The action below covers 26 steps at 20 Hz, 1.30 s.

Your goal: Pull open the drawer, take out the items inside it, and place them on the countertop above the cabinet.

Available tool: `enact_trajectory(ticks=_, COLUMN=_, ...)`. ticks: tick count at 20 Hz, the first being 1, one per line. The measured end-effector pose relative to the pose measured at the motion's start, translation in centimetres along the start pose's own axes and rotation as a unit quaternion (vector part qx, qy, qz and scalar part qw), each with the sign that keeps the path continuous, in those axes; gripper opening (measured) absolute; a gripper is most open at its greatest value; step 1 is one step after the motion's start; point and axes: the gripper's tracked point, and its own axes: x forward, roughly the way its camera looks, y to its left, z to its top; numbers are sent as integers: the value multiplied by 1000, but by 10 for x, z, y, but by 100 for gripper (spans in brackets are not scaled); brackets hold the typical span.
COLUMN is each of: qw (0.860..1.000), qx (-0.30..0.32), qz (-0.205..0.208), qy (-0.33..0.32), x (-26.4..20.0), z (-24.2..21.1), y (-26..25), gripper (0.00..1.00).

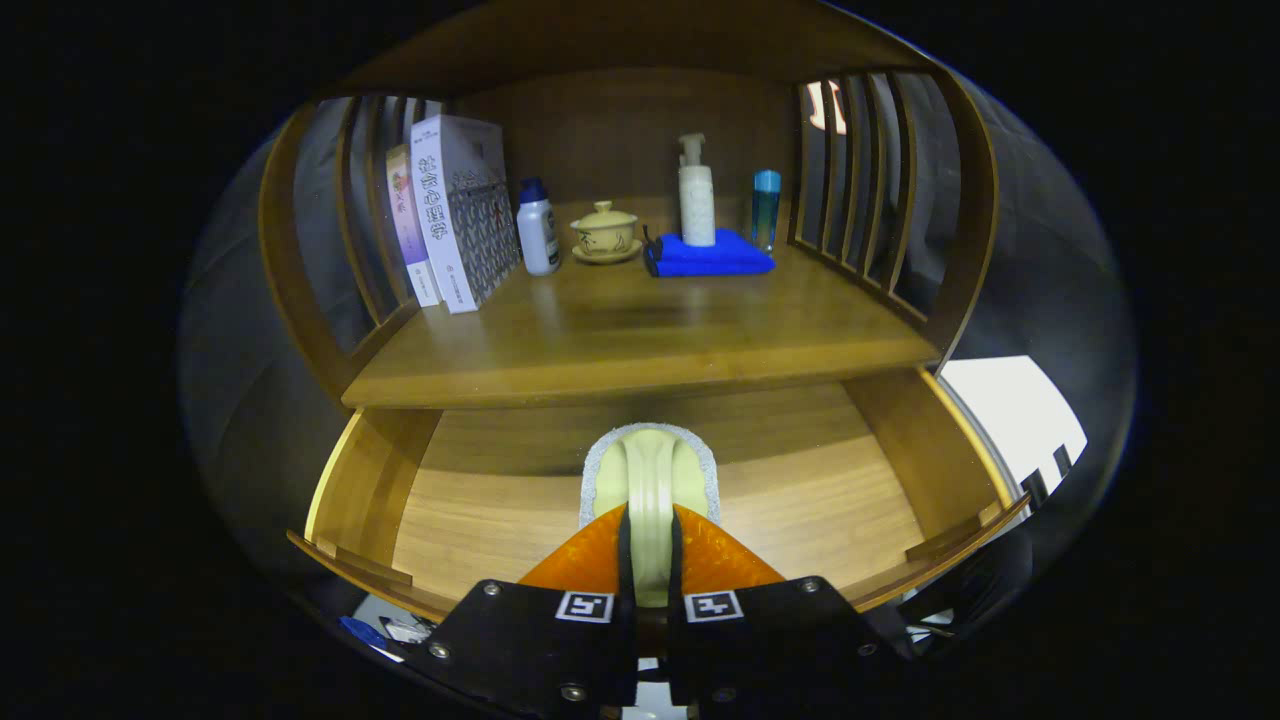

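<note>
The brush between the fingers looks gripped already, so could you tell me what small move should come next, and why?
Probably lift it straight up. The tool is shut on the brush's handle, the drawer is open, and the brush sits low inside, below the countertop. Raising it first should clear the countertop's front edge before it moves forward onto the bare wood ahead.

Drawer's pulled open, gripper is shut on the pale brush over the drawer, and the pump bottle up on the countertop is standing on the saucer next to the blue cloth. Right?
Not quite. In the gripper view the pump bottle stands on the blue cloth itself; the saucer beside it carries a lidded cup. The rest holds: the drawer is open and the gripper is shut on the pale brush over it.
</note>
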Motion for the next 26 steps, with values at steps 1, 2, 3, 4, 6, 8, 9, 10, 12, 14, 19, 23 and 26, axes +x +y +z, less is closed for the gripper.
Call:
enact_trajectory(ticks=1, qw=1000, qx=1, qz=0, qy=-10, x=-5, z=8, y=-1, gripper=12)
enact_trajectory(ticks=2, qw=1000, qx=2, qz=1, qy=-22, x=-9, z=16, y=-2, gripper=12)
enact_trajectory(ticks=3, qw=999, qx=2, qz=1, qy=-35, x=-13, z=26, y=-4, gripper=12)
enact_trajectory(ticks=4, qw=999, qx=0, qz=1, qy=-49, x=-16, z=37, y=-6, gripper=12)
enact_trajectory(ticks=6, qw=997, qx=-2, qz=-3, qy=-78, x=-19, z=61, y=-11, gripper=12)
enact_trajectory(ticks=8, qw=995, qx=-2, qz=1, qy=-95, x=-16, z=80, y=-12, gripper=12)
enact_trajectory(ticks=9, qw=995, qx=-4, qz=2, qy=-103, x=-12, z=90, y=-11, gripper=12)
enact_trajectory(ticks=10, qw=994, qx=-5, qz=3, qy=-110, x=-7, z=100, y=-11, gripper=12)
enact_trajectory(ticks=12, qw=993, qx=-13, qz=3, qy=-117, x=8, z=116, y=-8, gripper=12)
enact_trajectory(ticks=14, qw=991, qx=-33, qz=1, qy=-128, x=29, z=131, y=-5, gripper=12)
enact_trajectory(ticks=19, qw=990, qx=-61, qz=15, qy=-123, x=76, z=153, y=15, gripper=12)
enact_trajectory(ticks=23, qw=990, qx=-73, qz=22, qy=-119, x=100, z=162, y=22, gripper=13)
enact_trajectory(ticks=26, qw=992, qx=-53, qz=27, qy=-108, x=110, z=166, y=21, gripper=17)
